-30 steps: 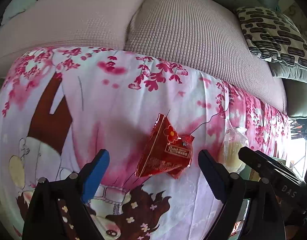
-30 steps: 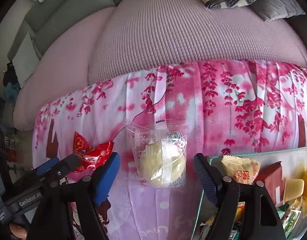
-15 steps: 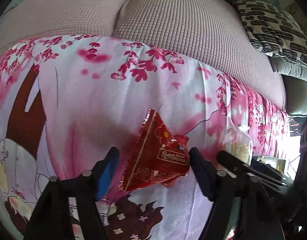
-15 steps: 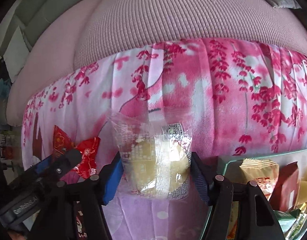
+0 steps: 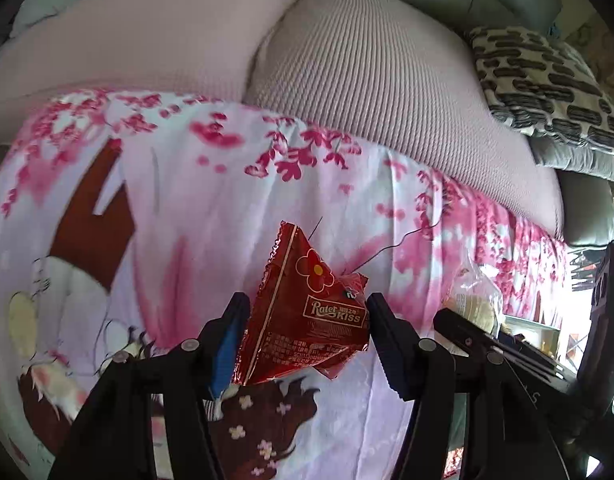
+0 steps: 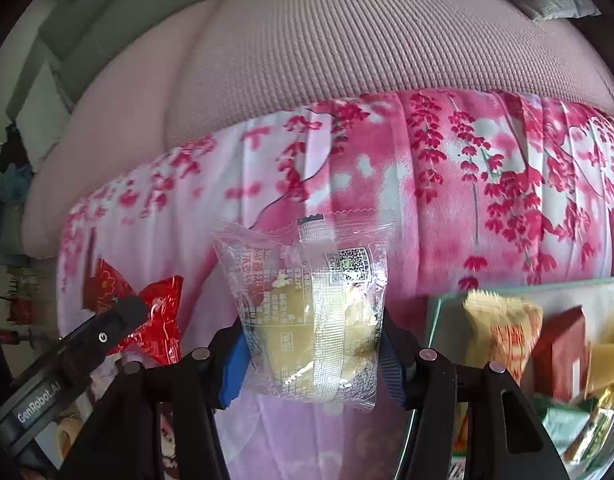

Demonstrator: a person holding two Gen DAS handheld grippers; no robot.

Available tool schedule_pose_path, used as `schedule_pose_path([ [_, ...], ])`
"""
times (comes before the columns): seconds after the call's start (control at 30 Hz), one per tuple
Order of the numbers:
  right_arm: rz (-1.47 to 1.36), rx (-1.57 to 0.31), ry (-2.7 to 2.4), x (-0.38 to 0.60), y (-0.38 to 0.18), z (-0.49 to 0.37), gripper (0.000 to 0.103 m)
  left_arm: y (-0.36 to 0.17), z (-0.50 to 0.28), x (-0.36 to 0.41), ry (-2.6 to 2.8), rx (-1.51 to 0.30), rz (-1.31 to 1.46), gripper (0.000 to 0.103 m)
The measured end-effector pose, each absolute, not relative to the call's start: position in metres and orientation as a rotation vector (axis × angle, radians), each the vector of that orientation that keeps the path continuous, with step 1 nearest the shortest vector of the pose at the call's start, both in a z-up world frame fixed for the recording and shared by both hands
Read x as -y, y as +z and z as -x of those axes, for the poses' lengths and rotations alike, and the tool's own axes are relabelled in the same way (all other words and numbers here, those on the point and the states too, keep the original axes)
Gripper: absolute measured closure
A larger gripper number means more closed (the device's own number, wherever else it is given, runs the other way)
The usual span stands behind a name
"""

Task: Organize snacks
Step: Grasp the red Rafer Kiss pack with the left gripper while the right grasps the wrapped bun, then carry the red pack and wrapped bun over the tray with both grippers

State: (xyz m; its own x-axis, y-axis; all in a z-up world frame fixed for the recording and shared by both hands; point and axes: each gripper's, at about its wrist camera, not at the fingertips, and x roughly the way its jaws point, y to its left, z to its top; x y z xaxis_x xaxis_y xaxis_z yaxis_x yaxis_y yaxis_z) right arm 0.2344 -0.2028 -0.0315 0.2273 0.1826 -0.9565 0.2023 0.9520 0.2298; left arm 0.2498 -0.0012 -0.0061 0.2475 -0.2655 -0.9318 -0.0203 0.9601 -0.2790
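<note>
At the bottom of the left wrist view, the left gripper [image 5: 305,330] has its jaws closed in on a red triangular "Rater Kiss" snack packet [image 5: 307,316], which fills the lower centre of the frame between the blue-padded finger and the black one; both fingers touch its sides. At the bottom of the right wrist view, the right gripper [image 6: 311,350] likewise has its jaws drawn in against a clear-wrapped pale yellow pastry [image 6: 313,320], the wrapper creased where the pads press it. So both packets are gripped, and the step in hand looks like the pick-up of two snacks at once.

Just past the right gripper, at the lower right of that frame, sits a glass-walled snack box [image 6: 433,312] already holding several wrapped items, among them a yellow-orange packet [image 6: 503,328] and a dark red one [image 6: 563,348]. Beneath and beyond both packets spreads a pink cherry-blossom printed cloth [image 5: 227,208], and farther off, across the top of each frame, lie the mauve knitted sofa cushions [image 5: 387,80] and a black-and-white patterned pillow [image 5: 547,84] at upper right.

The next move probably calls for carrying each packet to the box without loosening the hold, right one first since it is nearest, and releasing only once over the opening. The thin crinkly wrappers may slip, so a steady squeeze matters.
</note>
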Motion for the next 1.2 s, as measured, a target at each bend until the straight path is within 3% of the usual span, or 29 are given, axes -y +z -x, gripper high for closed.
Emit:
schedule_pose_path([
  [0.27,-0.326,-1.286,-0.016,0.198,-0.005,-0.186,0.044,0.02,-0.204,-0.003,-0.16,-1.242,0.311,0.041],
  [0.73,-0.284,-1.146,-0.082,0.178,-0.002,-0.078,0.044,0.019,-0.106,-0.002,-0.124,-1.131,0.32,0.041],
  [1.2,-0.276,-1.001,-0.148,0.187,0.027,-0.03,0.044,0.031,-0.087,0.007,-0.147,-1.074,0.324,0.041],
])
